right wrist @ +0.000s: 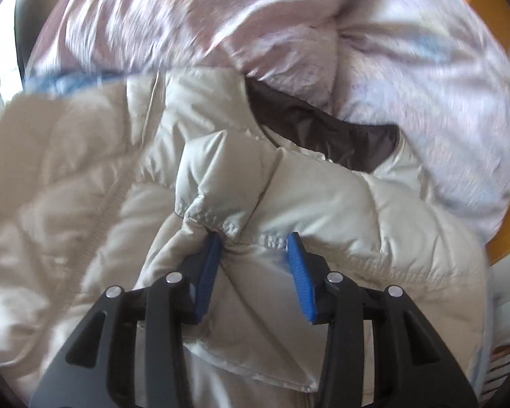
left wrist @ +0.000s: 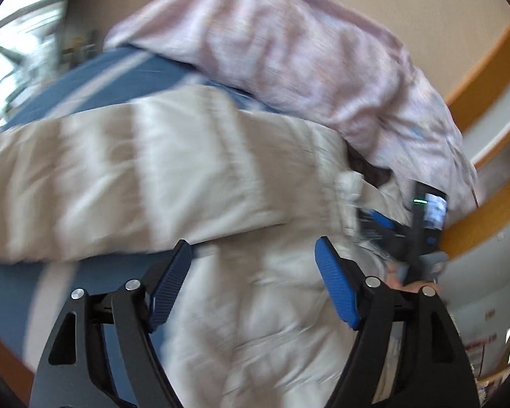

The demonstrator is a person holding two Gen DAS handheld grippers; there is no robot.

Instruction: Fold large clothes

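A cream quilted puffer jacket [left wrist: 159, 176] lies across a blue striped bed sheet [left wrist: 119, 78]. My left gripper [left wrist: 253, 255] is open above the jacket's lower part, holding nothing. The right gripper shows in the left wrist view [left wrist: 391, 227] at the jacket's collar end. In the right wrist view the jacket [right wrist: 85, 187] fills the frame, with its dark brown lining [right wrist: 323, 136] showing at the neck. My right gripper [right wrist: 253, 241] has its jaws partly closed with a fold of the jacket's stitched edge [right wrist: 234, 227] bunched between the blue pads.
A crumpled pale pink quilt [left wrist: 289, 51] lies behind the jacket and also fills the top of the right wrist view [right wrist: 323, 34]. A wooden bed frame [left wrist: 486, 217] curves along the right. A window [left wrist: 20, 34] is at the far left.
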